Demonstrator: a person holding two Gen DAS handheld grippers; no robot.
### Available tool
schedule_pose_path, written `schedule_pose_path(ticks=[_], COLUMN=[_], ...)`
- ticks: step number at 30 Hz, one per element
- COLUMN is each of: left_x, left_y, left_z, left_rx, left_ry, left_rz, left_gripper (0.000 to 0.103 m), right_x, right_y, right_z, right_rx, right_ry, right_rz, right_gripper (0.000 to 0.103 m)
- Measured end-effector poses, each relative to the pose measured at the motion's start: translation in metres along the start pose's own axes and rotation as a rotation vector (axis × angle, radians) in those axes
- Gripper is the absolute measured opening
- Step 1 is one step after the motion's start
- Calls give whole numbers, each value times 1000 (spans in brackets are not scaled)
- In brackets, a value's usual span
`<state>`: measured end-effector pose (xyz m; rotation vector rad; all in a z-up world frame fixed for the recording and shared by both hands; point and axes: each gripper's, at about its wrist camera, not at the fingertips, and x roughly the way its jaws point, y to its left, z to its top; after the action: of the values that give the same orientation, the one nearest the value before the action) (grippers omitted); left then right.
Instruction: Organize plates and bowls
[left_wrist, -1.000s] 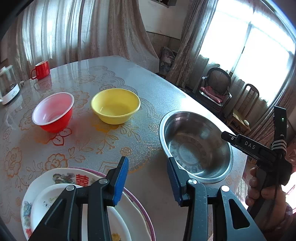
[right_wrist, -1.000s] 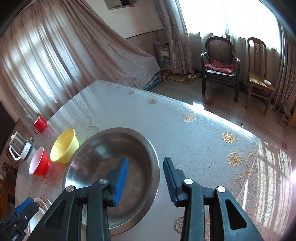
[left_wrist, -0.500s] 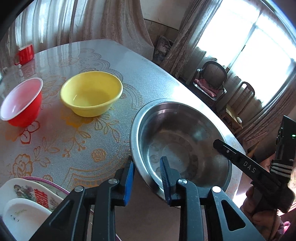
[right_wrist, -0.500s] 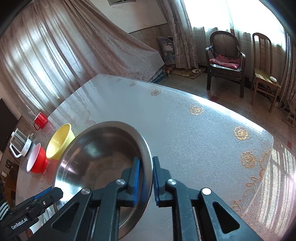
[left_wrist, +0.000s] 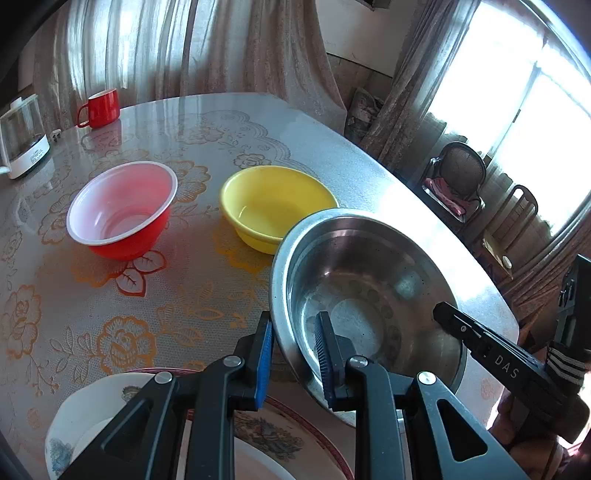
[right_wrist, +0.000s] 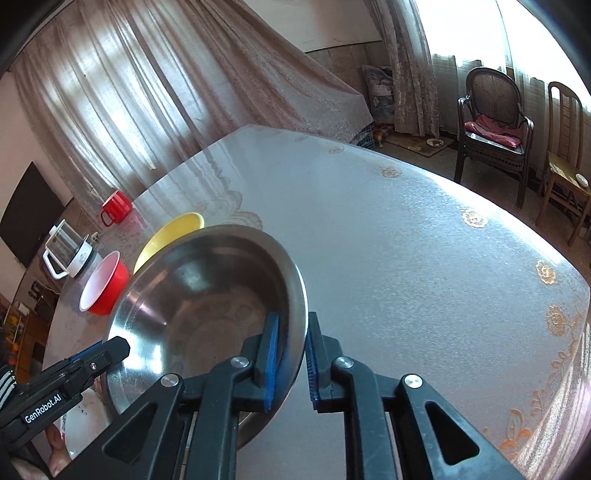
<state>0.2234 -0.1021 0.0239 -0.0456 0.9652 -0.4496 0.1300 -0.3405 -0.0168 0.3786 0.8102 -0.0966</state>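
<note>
my left claw (left_wrist: 293, 354) is closing on the steel bowl's (left_wrist: 369, 295) near rim, my right claw (right_wrist: 290, 356) pinches the opposite rim; the bowl's far edge hides part of the yellow bowl (left_wrist: 273, 203).

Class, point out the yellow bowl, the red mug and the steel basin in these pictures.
yellow bowl (left_wrist: 273, 201): left wrist view, inner floor.
red mug (left_wrist: 104, 108): left wrist view, outer side.
steel basin (right_wrist: 207, 295): right wrist view, inner wall.

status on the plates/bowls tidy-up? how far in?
Early. Done: two plates already stacked at the near edge. In hand: both tools, left still closing and right, straddle opposite rims of the steel bowl, which looks lifted. Left: red bowl and yellow bowl stand separate, not nested.
</note>
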Motion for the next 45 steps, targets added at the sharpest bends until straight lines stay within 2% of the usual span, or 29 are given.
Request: schedule_pose_path(ticks=[6,18,20,22,29,31,32,33,34,36,39,45], left_x=[3,-6,-10,-14,-23,-25,-27,-28,-30,-33,-37,-33], left_y=[17,30,33,35,46,49,51,51,52,56,57,64], left_z=[-4,-1,-1,0,8,10,11,12,13,15,17,25], left_rx=[-11,-33,-35,-37,-52,-60,-65,-63,-63,-72,-66,-84], left_ry=[13,-1,-14,-24,-21,-20,-21,-23,-31,-56,-70,-68], left_rz=[41,38,37,31,38,37,22,1,-9,-8,-4,-11], left_gripper=[22,23,25,31,32,32,32,35,46,59,59,59], right_x=[8,5,4,1,-8,-8,-9,-9,-9,-9,-6,10], right_y=[15,22,22,21,23,27,28,29,30,35,43,50], right_z=[-2,-2,-1,0,12,17,20,23,26,33,43,61], right_rx=[-56,-141,-145,-150,-177,-184,-179,-175,-173,-184,-203,-153], right_ry=[22,71,74,66,21,10,4,1,-4,-20,-25,28], right_rz=[15,31,30,20,0,22,35,45,51,44,74,187], right_gripper=[14,21,28,34,43,61,64,66,66,67,67,67])
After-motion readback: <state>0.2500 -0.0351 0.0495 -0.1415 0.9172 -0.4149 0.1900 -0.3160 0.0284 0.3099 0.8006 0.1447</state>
